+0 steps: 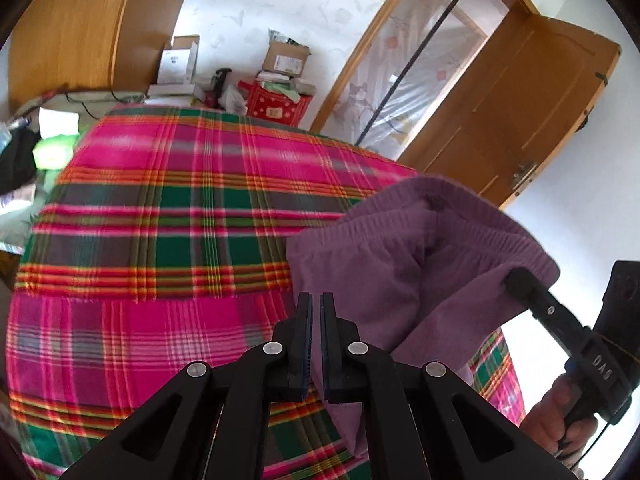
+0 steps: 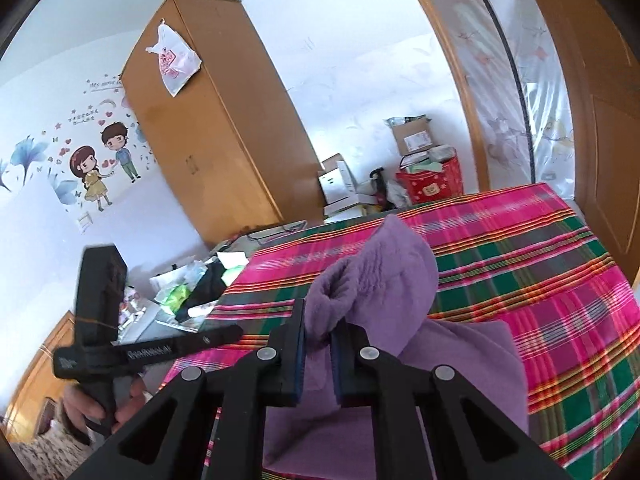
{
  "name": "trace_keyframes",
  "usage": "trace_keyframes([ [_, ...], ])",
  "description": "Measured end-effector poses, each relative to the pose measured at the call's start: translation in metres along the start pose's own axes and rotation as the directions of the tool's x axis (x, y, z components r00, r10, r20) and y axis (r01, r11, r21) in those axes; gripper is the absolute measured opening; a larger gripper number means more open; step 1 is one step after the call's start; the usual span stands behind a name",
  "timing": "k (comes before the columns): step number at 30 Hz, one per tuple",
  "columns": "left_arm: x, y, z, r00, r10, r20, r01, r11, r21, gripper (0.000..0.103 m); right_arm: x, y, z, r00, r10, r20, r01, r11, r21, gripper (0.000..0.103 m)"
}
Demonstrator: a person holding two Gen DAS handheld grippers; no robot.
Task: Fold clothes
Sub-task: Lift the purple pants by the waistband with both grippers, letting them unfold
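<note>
A: In the left wrist view, what is the left gripper (image 1: 316,304) doing?

B: Its jaws are closed together and nothing is between the tips. The purple garment (image 1: 404,264) hangs just to its right, over the plaid bedcover (image 1: 160,220). The right gripper (image 1: 516,278) bites the garment at the ribbed elastic waistband, at the right side.

A: And the right wrist view?

B: There the right gripper (image 2: 318,320) is clenched on a bunch of the purple garment (image 2: 384,272). The cloth is soft and fleecy, and it rises in a lump above the jaws. The rest lies flat on the plaid bedcover (image 2: 540,280), near the camera. The left gripper (image 2: 234,334) is at the left, apart from the cloth.

A: Which step is this?

B: I think a fold is beginning, one edge lifted. Next, the free gripper must probably take a second corner, so the cloth goes over evenly.
</note>
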State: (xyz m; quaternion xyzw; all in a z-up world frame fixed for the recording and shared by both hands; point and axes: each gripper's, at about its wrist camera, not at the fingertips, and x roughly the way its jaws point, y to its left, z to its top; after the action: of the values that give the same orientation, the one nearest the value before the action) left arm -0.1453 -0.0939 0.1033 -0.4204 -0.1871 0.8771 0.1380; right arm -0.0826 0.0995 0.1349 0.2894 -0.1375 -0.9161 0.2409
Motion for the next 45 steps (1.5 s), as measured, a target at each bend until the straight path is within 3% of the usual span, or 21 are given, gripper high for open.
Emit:
trace_keyframes([
  [1, 0.005, 0.002, -0.002, 1.000, -0.010, -0.012, 0.010, 1.000, -0.009, 0.007, 0.000, 0.002, -0.001, 1.000, -0.002, -0.001, 0.002, 1.000, -0.002, 0.010],
  [3, 0.017, 0.007, -0.005, 0.998, -0.032, -0.048, 0.031, 0.999, -0.025, 0.026, 0.000, 0.002, -0.004, 1.000, -0.018, -0.004, 0.018, 1.000, -0.003, 0.010],
  [4, 0.023, 0.011, -0.007, 0.996, -0.048, -0.069, 0.046, 0.998, -0.040, 0.030, 0.000, 0.001, -0.004, 1.000, -0.025, -0.007, 0.025, 1.000, 0.000, 0.010],
  [6, 0.036, 0.018, -0.009, 0.989, -0.103, -0.110, 0.094, 0.992, -0.085, 0.051, -0.001, -0.005, -0.006, 0.999, -0.035, -0.012, 0.035, 0.999, 0.010, 0.010],
  [11, 0.072, 0.028, -0.002, 0.956, -0.232, -0.179, 0.205, 0.966, -0.158, 0.063, -0.003, -0.019, -0.009, 0.998, -0.057, -0.024, 0.058, 0.998, 0.032, 0.010],
  [14, 0.094, 0.034, 0.005, 0.952, -0.232, -0.201, 0.186, 0.956, -0.225, 0.063, -0.003, -0.026, -0.010, 0.997, -0.067, -0.032, 0.068, 0.997, 0.038, 0.010],
  [20, 0.132, 0.044, 0.012, 0.901, -0.349, -0.258, 0.236, 0.893, -0.384, 0.060, 0.001, -0.041, -0.011, 0.995, -0.088, -0.046, 0.091, 0.994, 0.054, 0.010],
  [21, 0.135, 0.045, 0.013, 0.896, -0.362, -0.258, 0.241, 0.883, -0.403, 0.053, 0.003, -0.043, -0.011, 0.995, -0.092, -0.049, 0.095, 0.994, 0.054, 0.010],
  [27, 0.130, 0.052, 0.014, 0.904, -0.359, -0.234, 0.233, 0.870, -0.434, 0.015, 0.011, -0.047, -0.008, 0.993, -0.109, -0.053, 0.112, 0.993, 0.047, 0.010],
  [34, 0.108, 0.047, 0.012, 0.914, -0.367, -0.171, 0.264, 0.861, -0.434, 0.011, 0.016, -0.042, -0.007, 0.991, -0.123, -0.049, 0.124, 0.992, 0.024, 0.010],
  [45, 0.049, 0.061, -0.005, 0.924, -0.382, 0.008, 0.345, 0.825, -0.447, 0.010, 0.010, -0.006, 0.008, 0.996, -0.085, -0.011, 0.084, 0.995, -0.056, 0.010],
])
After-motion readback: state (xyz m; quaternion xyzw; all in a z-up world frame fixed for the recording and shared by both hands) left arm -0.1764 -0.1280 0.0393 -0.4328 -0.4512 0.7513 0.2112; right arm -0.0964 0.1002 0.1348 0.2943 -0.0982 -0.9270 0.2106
